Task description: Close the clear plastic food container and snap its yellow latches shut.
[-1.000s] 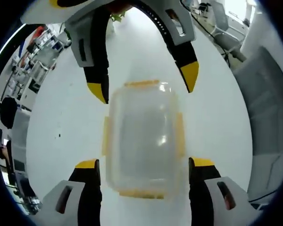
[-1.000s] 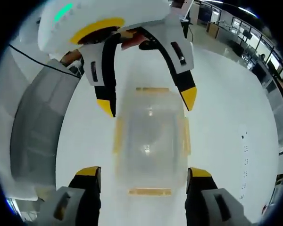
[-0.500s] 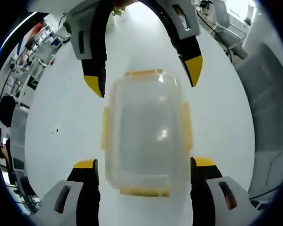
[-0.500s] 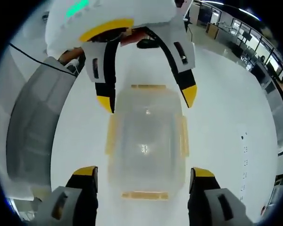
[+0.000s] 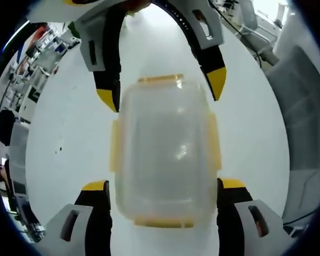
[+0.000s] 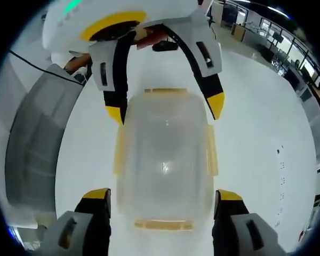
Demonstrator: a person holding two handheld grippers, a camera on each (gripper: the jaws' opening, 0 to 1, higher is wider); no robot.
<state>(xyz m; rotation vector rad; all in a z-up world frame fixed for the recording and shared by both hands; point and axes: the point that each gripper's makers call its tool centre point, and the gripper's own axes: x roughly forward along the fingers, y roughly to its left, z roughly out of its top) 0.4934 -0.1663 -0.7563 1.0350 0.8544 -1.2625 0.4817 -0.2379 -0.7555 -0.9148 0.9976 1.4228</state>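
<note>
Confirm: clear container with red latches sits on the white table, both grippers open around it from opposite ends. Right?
Wrong on colour only. The latches on the clear container are yellow, as the left gripper view shows. The rest holds: white table, left gripper and right gripper open.

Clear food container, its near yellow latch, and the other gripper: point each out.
Clear food container (image 5: 165, 149): left gripper view, lid centre.
Near yellow latch (image 5: 162, 222): left gripper view, strip's middle.
Right gripper (image 5: 162, 96): left gripper view, between its fingertips.

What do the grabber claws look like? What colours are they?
Both look alike. The left gripper and the right gripper each have two black jaws with yellow tips, set in grey-white plastic bodies with small slots. The right gripper view also shows a yellow band and green light on the other one's body.
</note>
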